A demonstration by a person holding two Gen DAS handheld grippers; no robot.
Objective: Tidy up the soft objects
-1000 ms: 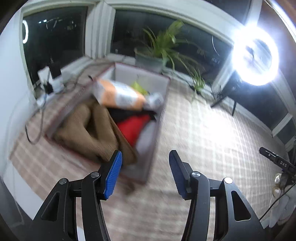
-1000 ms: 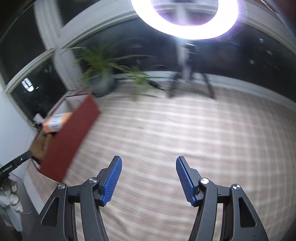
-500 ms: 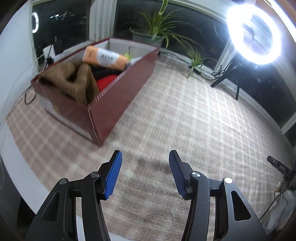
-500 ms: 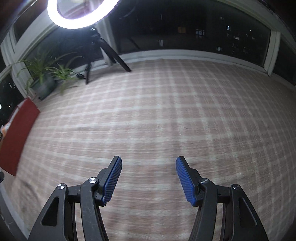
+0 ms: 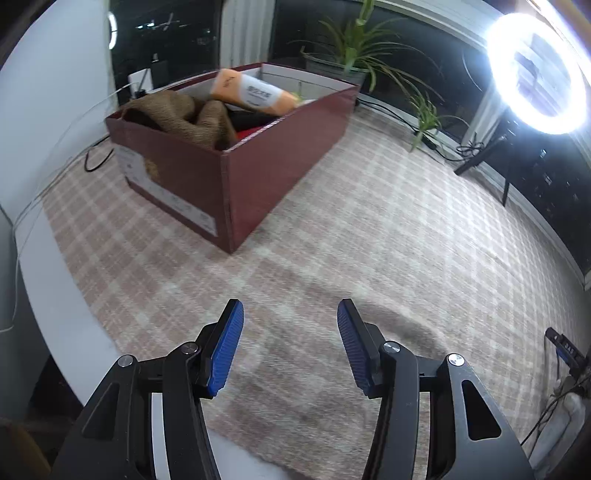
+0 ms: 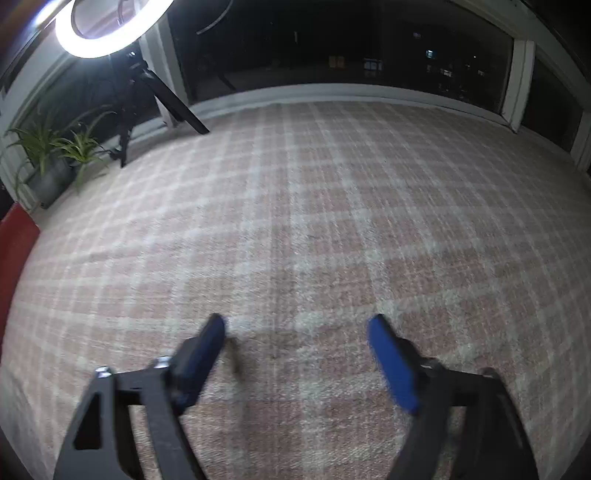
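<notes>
A dark red cardboard box point(image 5: 258, 166) stands on the checked cloth at the upper left of the left wrist view. Inside it lie a brown knitted fabric point(image 5: 184, 114), an orange and white packet point(image 5: 255, 92), and a bit of red and black cloth. My left gripper point(image 5: 290, 314) hangs open over bare cloth, well short of the box, with nothing between its blue pads. In the right wrist view my right gripper point(image 6: 295, 325) is over bare cloth too, its jaws opening wide and blurred, nothing between them. A red edge of the box point(image 6: 14, 258) shows at the far left.
A bright ring light on a tripod point(image 5: 535, 74) stands at the back right, also the ring light point(image 6: 107, 26) in the right wrist view. Potted plants point(image 5: 351, 48) sit by the dark windows. The white table edge point(image 5: 55, 277) curves along the left. Cables trail behind the box.
Both grippers swung away from the box and sank toward the cloth. The box now sits farther off at the left. The right gripper's jaws have spread wider; the left ones kept their gap.
</notes>
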